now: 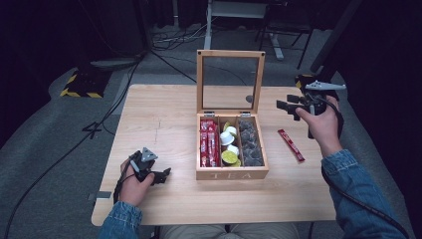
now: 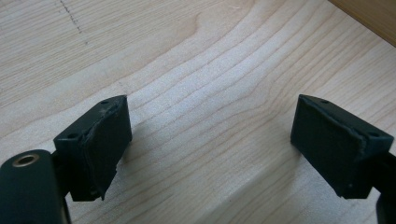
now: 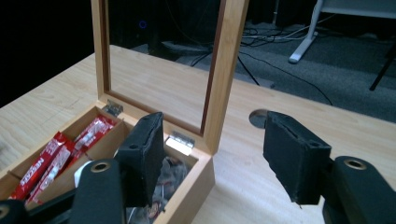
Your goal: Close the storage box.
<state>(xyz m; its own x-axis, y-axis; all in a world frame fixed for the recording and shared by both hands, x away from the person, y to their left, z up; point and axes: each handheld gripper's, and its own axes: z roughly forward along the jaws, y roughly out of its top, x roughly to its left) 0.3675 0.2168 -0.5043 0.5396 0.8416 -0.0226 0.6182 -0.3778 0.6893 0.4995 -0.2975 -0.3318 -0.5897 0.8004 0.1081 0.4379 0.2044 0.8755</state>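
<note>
Denim sleeves enter at the bottom of the high view, where the left gripper [image 1: 160, 175] rests low on the desk [image 1: 164, 119] with its fingers apart and nothing between them. Just to its right stands a wooden tea box [image 1: 232, 174], its glass-paned lid [image 1: 230, 82] upright. Its left compartment holds red sachets [image 1: 209, 143], the middle one white and yellow-green capsules [image 1: 229, 147], the right one dark pouches [image 1: 249, 143]. One loose red sachet [image 1: 291, 145] lies on the desk right of the box, below the raised right gripper [image 1: 287, 106]. From the left gripper view, parted fingers [image 2: 100, 144] frame bare desk wood. From the right gripper view, parted fingers [image 3: 294, 156] hold nothing and look onto the lid frame, its hinges [image 3: 180, 140] and the sachets.
</note>
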